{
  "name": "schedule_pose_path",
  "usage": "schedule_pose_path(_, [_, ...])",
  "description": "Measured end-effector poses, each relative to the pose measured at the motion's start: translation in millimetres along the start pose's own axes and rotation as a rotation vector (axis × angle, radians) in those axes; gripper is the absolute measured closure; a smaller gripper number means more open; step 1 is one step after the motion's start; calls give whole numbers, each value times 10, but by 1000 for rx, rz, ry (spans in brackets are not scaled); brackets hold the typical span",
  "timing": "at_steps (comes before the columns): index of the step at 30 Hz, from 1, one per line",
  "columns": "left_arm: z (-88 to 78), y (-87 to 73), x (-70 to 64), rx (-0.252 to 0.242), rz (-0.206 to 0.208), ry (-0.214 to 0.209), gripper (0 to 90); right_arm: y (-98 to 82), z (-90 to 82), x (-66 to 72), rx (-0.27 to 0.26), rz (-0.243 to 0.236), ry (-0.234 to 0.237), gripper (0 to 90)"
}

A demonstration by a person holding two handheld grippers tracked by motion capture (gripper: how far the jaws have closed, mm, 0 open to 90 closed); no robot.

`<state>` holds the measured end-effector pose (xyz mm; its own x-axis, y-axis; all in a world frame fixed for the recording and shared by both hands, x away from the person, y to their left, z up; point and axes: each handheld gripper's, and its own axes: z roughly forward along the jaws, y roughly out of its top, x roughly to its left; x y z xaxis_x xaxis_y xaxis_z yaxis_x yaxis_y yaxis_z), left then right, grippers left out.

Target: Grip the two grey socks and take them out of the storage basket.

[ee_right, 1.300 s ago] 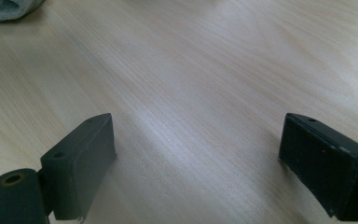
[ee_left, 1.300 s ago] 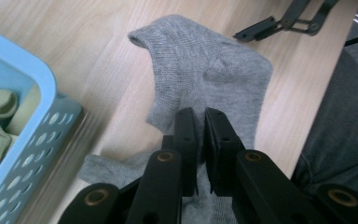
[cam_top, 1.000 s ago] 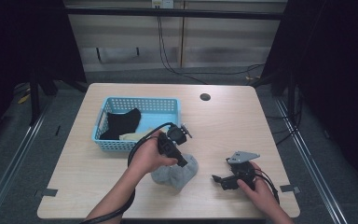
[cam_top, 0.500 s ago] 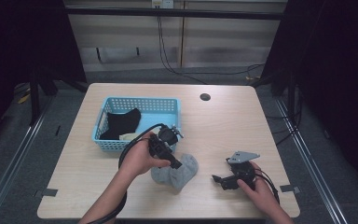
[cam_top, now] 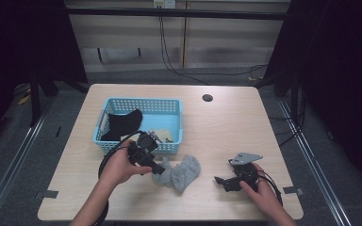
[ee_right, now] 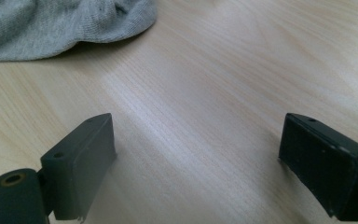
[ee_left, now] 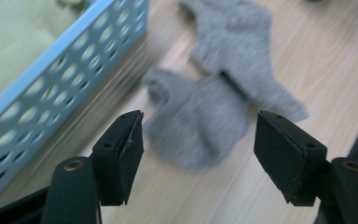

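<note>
We found the grey socks (cam_top: 178, 171) lying loose on the wooden table (cam_top: 226, 127), just in front of the blue basket (cam_top: 140, 123), btwn our two hands. L gripper (cam_top: 158, 168) sat at the socks' left edge; its jaws had just been opening, stood wide, nothing pinched btwn them. R gripper (cam_top: 220, 181) rested on the table near the socks, apart from them, jaws spread, empty. Basket held a black sock (cam_top: 122, 125).
</note>
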<state>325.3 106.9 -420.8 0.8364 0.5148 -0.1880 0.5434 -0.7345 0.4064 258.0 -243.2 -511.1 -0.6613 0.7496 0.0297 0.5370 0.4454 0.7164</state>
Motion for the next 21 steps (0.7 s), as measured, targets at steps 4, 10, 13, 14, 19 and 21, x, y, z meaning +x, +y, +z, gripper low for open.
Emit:
schedule_pose_path(4, [-2, -150, 98, -29, 1, 16, 300, 0, 0, 0, 0, 0, 0, 99])
schedule_pose_path(10, [-2, -337, 165, -52, 8, 15, 285, 0, 0, 0, 0, 0, 0, 100])
schedule_pose_path(13, [2, -385, 185, -61, 4, 25, 284, 0, 0, 0, 0, -1, 0, 100])
schedule_pose_path(14, [5, -411, 196, -60, 2, 27, 284, 0, 0, 0, 0, 0, 0, 100])
schedule_pose_path(19, [64, -551, 291, -76, -13, 49, 280, 0, 0, 0, 0, 0, 0, 100])
schedule_pose_path(21, [106, -615, 323, -80, -16, 52, 277, 0, 1, -1, -1, -1, 1, 100])
